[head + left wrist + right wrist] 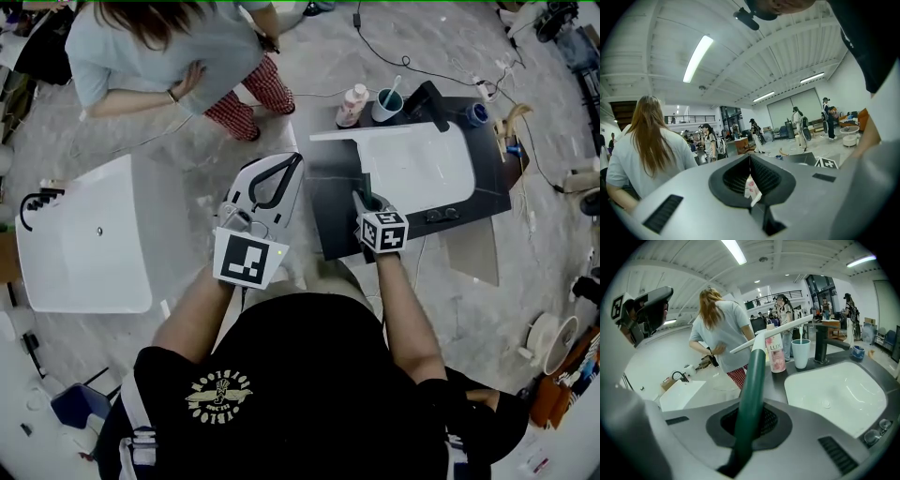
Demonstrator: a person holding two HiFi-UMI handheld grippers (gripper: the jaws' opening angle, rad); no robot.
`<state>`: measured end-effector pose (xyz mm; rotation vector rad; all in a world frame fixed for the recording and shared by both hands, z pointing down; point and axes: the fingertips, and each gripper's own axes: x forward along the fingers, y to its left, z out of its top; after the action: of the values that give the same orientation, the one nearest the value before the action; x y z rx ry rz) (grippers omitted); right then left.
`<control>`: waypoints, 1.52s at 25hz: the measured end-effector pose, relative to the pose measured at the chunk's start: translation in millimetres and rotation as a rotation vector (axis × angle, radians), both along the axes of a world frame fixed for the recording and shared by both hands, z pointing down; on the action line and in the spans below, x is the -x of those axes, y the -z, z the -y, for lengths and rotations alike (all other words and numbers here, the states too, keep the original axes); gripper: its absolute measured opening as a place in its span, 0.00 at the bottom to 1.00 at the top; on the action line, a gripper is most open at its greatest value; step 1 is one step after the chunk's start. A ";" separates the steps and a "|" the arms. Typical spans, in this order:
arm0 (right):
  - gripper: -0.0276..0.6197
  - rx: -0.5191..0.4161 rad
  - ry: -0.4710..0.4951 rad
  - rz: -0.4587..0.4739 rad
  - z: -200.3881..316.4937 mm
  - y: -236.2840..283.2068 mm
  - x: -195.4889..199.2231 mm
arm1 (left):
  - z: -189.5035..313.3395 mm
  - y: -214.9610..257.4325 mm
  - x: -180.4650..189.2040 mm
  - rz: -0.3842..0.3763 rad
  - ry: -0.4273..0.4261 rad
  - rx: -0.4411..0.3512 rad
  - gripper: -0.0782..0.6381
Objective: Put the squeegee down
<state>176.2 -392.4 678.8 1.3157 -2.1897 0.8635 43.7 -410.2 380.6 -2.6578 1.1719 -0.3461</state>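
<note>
Right gripper view | right gripper [749, 427] is clenching squeegee [754, 376] beside sink [834, 399], not yet down | left gripper [750, 161] is pinching white scrap [751, 187]

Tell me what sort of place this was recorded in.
Probably a large indoor workshop hall staged with bathroom mock-ups: a white sink in a dark counter, a second sink unit on the floor, strip lights under a high beamed ceiling.
</note>
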 end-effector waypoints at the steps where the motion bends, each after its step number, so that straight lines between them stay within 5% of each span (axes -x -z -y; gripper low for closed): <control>1: 0.09 0.013 -0.002 -0.001 -0.5 -6.2 0.1 | 0.2 -0.5 0.2 0.001 -0.001 -0.002 0.14; 18: 0.09 0.218 0.018 0.003 -19.6 -89.2 13.7 | -4.9 -11.8 12.1 0.035 0.014 0.021 0.14; 32: 0.09 0.318 0.075 -0.215 -39.5 -123.9 16.2 | -16.8 -5.9 33.5 0.017 0.046 0.027 0.14; 38: 0.29 0.246 0.073 -0.290 -44.2 -110.0 9.0 | -26.4 4.3 38.4 -0.009 0.038 0.009 0.14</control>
<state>167.2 -348.3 788.8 1.1547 -1.8320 0.8267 5.3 -383.8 376.2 -2.6510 1.2281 -0.3468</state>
